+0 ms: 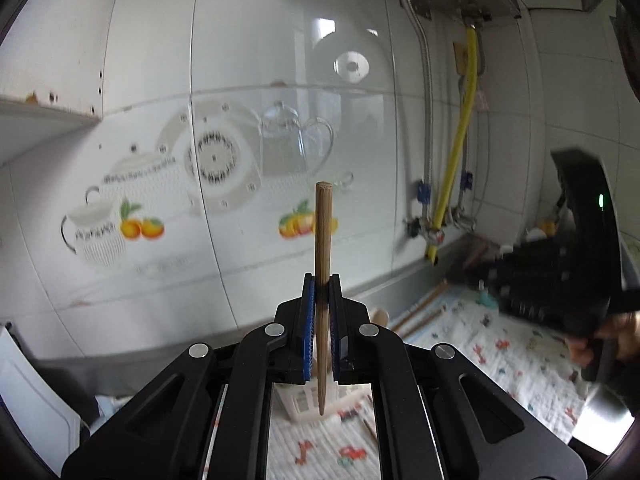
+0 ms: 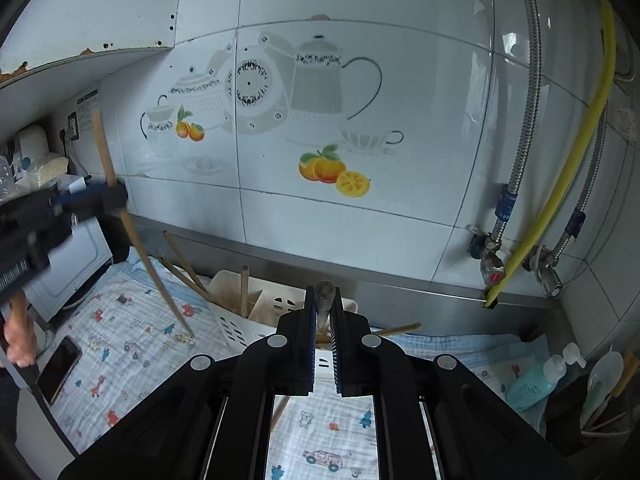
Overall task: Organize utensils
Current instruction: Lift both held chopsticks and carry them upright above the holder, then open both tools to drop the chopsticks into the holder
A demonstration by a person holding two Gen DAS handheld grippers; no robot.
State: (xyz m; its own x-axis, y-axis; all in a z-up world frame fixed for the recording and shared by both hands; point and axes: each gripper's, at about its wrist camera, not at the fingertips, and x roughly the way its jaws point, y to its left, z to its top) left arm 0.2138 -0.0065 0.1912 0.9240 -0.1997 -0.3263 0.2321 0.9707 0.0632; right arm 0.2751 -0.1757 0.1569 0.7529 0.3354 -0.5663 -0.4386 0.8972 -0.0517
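Left gripper (image 1: 321, 280) clamped on a wooden chopstick (image 1: 322, 264); stick stands near-upright between the blue pads, blunt end above the fingers, tapered tip hanging below them over the patterned cloth (image 1: 520, 356); a white slotted holder (image 1: 302, 404) sits on the cloth just beneath the tip, partly hidden by the gripper body. Right gripper (image 2: 324, 292) also closed, jaws narrow, pinching a dark-tipped utensil handle (image 2: 325, 300) end-on; can't tell what utensil it is. From the right wrist view the same holder (image 2: 256, 320) lies just past the fingers, one brown stick (image 2: 244, 288) standing in a compartment; more loose chopsticks (image 2: 184, 268) lean near its left rim, another (image 2: 396, 330) lies right of it on the cloth. Left side of that view: the left gripper, blurred, carries its chopstick tilted, tip above the cloth, not touching; a hand (image 2: 18, 332) grips the handle below it; a dark phone (image 2: 58, 368) lies flat on the cloth by the left edge. Far right: a blue pump bottle (image 2: 536, 384) against the corner. Behind everything: a steel counter upstand (image 2: 400, 288), then white tiled wall (image 2: 360, 0) with teapot-and-orange decals; a yellow hose (image 2: 576, 152) and braided metal hoses (image 2: 524, 92) run down to valves at the right.
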